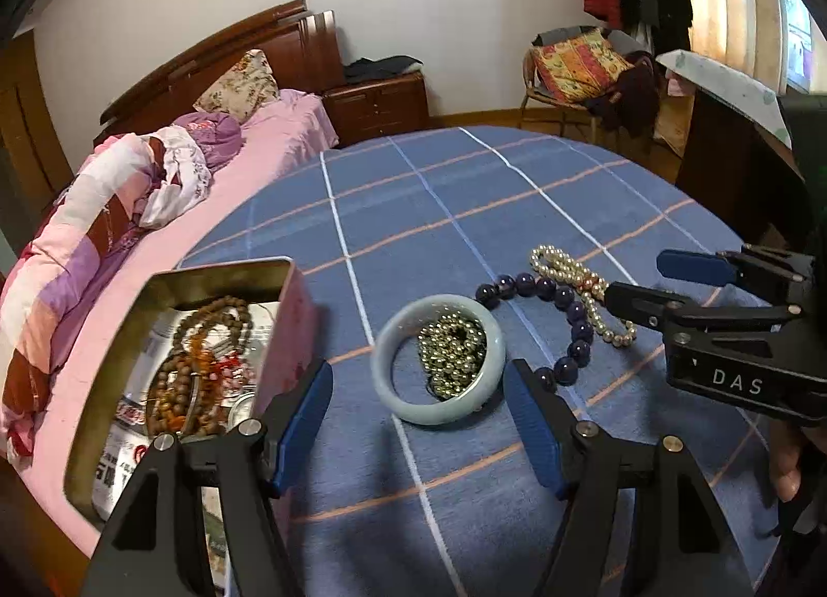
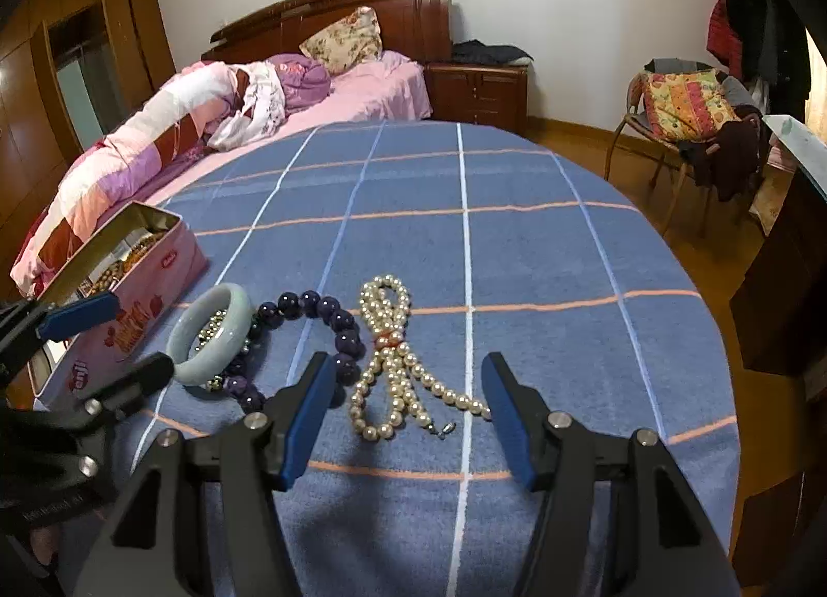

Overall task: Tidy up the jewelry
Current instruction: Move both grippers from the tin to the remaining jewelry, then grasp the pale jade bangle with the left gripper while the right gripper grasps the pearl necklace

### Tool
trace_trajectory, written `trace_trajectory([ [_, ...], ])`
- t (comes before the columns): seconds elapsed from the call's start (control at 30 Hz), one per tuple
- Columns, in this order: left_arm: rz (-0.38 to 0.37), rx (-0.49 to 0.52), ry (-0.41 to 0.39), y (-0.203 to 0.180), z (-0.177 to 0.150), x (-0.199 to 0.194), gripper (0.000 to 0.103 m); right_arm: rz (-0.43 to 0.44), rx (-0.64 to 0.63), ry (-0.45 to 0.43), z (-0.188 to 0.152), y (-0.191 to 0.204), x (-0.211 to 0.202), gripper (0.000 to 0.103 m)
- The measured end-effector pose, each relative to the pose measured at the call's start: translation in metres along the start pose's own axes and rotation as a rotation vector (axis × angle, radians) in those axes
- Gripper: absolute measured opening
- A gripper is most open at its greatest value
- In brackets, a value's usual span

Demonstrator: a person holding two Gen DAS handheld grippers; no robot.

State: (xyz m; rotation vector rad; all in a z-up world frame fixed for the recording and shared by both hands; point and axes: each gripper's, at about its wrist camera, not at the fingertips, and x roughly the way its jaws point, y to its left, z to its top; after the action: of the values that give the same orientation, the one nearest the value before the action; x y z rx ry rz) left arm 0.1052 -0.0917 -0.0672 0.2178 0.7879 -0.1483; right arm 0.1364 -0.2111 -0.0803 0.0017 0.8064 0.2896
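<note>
Both the left gripper and the right gripper hang wide apart and hold nothing, so the pale green jade bangle and white pearl necklace wait on the blue checked bench beside the pink tin box.

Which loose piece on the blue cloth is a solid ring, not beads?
The pale green bangle, beside the tin; the purple beads and pearl strand are strung.
</note>
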Motion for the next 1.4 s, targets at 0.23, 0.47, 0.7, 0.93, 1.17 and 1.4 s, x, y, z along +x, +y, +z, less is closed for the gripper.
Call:
trace_trajectory([
  [0.23, -0.051, 0.048, 0.043, -0.009, -0.002, 0.016, 0.055, 0.001, -0.002, 0.018, 0.001, 0.0, 0.007, 0.062],
  [0.47, -0.075, 0.1, 0.052, -0.02, -0.007, 0.026, 0.016, -0.001, -0.011, 0.051, 0.003, 0.003, 0.015, 0.049],
  [0.7, -0.142, 0.027, 0.002, -0.009, -0.008, 0.012, 0.01, 0.026, 0.003, 0.064, 0.002, -0.001, 0.016, 0.016],
  [0.93, -0.133, -0.008, -0.055, -0.004, -0.009, -0.003, 0.011, 0.005, -0.002, 0.088, 0.003, 0.0, 0.021, 0.019],
  [1.17, -0.114, -0.032, -0.089, 0.004, -0.01, -0.017, 0.01, 0.01, -0.008, 0.082, 0.004, 0.002, 0.02, 0.015],
  [1.4, -0.096, -0.06, -0.108, 0.011, -0.009, -0.024, 0.011, 0.001, 0.005, 0.034, 0.004, 0.001, 0.012, 0.009],
])
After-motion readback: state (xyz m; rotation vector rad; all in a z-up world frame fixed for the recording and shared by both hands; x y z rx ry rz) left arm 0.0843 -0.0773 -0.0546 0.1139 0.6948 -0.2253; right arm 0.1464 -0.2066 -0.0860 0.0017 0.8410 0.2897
